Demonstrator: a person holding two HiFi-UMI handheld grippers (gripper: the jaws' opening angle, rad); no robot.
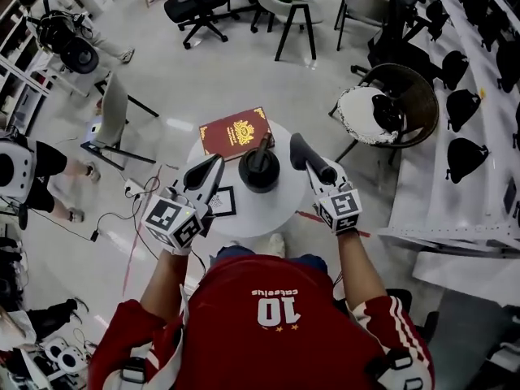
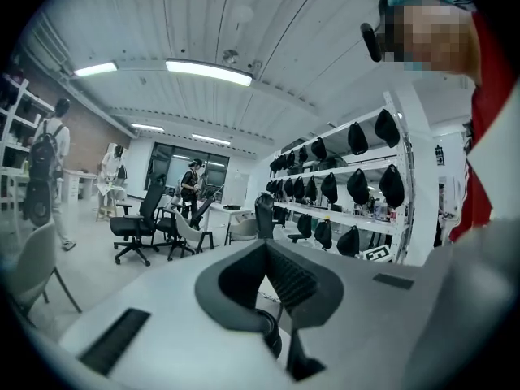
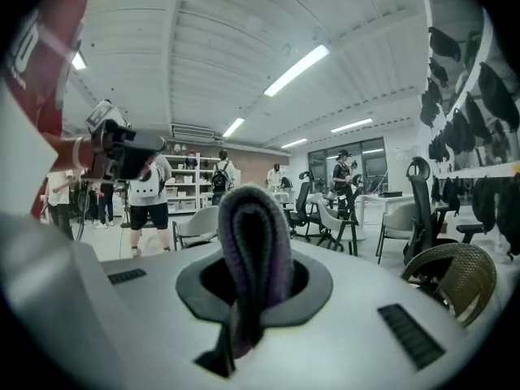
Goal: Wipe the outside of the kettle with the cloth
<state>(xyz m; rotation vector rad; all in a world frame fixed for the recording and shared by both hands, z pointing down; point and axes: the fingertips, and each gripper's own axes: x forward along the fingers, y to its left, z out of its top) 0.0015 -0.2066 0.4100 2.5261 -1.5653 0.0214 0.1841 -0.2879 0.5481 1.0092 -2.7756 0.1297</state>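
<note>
A black kettle (image 1: 259,167) stands near the middle of the small round white table (image 1: 268,211) in the head view. My right gripper (image 1: 299,146) hovers just right of the kettle, tilted upward and shut on a dark purple cloth (image 3: 253,242), which is folded over its jaws (image 3: 253,218). The left gripper (image 1: 211,167) is held left of the kettle, apart from it. Its jaws (image 2: 272,276) are shut with nothing between them. Both gripper views look up and across the room, so neither shows the kettle.
A red book (image 1: 236,132) lies behind the kettle, and a small black-framed card (image 1: 221,201) sits at the table's front left. A wicker chair (image 1: 406,96) stands to the right, shelves with black items (image 1: 479,104) beyond it. Chairs (image 1: 114,116), floor cables (image 1: 122,210) and a person (image 1: 24,169) are at the left.
</note>
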